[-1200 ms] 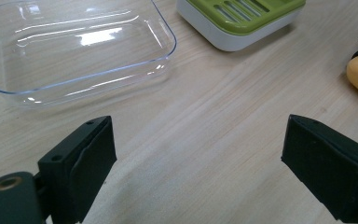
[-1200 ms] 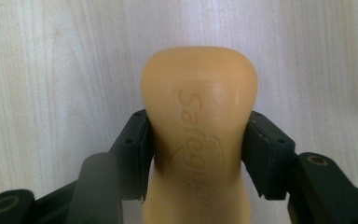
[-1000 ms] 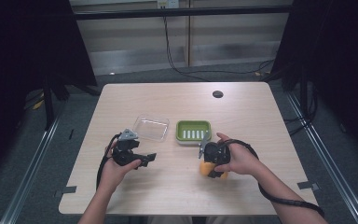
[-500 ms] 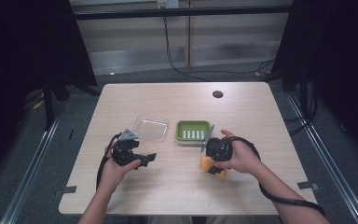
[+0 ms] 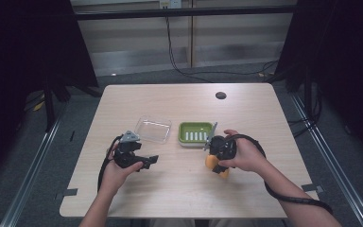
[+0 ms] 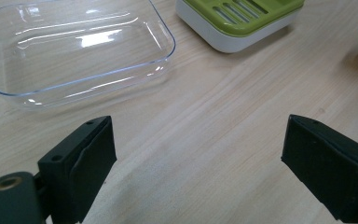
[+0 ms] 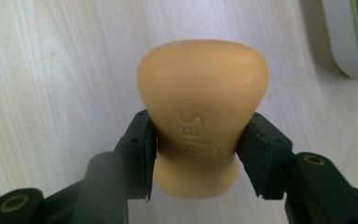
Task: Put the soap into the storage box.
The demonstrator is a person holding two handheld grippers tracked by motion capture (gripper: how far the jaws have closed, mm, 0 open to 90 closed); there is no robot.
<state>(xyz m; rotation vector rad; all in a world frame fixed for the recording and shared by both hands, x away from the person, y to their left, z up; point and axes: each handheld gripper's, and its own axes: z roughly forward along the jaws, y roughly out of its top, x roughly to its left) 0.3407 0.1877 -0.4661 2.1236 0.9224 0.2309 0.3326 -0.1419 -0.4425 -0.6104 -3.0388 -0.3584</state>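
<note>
We grip the soap bar

Our right gripper (image 7: 196,154) clamps the orange soap bar (image 7: 200,112) at its waist; our left gripper (image 6: 196,158) gapes wide, empty, near the clear tray (image 6: 74,51).

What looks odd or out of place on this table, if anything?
Only one thing: the orange soap bar is off its green soap dish, pinched at its waist by the right gripper beside the dish. The clear lid lies apart from it. Nothing is spilled or broken.
</note>
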